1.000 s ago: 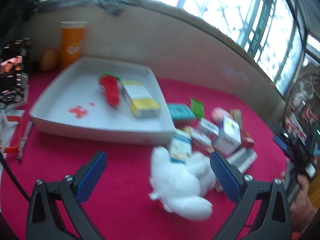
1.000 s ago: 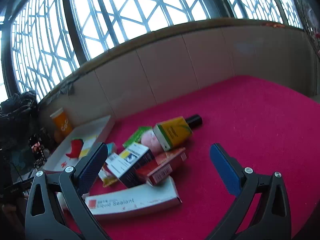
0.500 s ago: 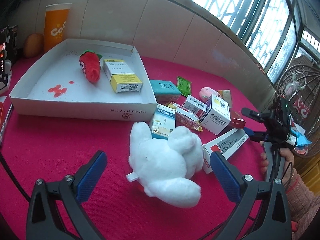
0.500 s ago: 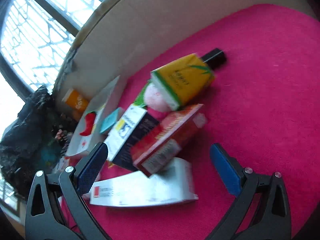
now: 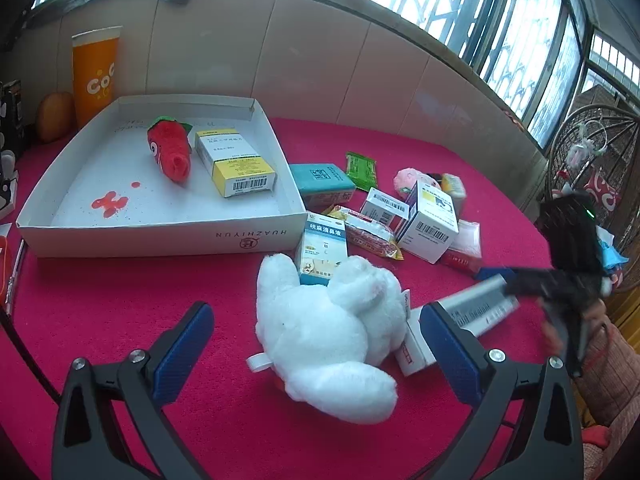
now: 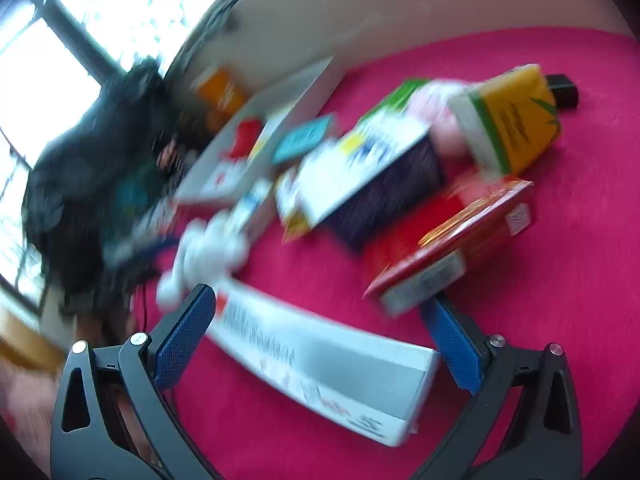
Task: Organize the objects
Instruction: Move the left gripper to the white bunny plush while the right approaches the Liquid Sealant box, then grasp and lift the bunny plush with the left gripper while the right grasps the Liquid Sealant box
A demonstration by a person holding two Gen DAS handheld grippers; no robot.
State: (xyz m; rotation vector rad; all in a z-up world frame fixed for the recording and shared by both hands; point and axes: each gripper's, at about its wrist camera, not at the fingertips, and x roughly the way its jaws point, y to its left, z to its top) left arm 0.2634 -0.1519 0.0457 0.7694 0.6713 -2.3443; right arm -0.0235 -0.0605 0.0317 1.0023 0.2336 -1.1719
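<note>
**Both tongs spread wide over the pile**

Left gripper (image 5: 316,354) gaping around the white plush bunny (image 5: 332,332), not touching it; right gripper (image 6: 320,336) spread too, straddling the long white box (image 6: 324,364) lying flat on the red cloth (image 5: 120,300); further back, jumble of small cartons just right of the white tray (image 5: 160,236); inside that, red plush chili (image 5: 170,152) beside a yellow-ended box (image 5: 236,162); orange cup (image 5: 96,72) behind by the wall.

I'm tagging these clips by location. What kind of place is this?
Probably an enclosed balcony or sunroom at home: tall lattice windows curve round a table with a red cloth, a wicker chair stands outside, and a white plush toy lies among medicine boxes.
</note>
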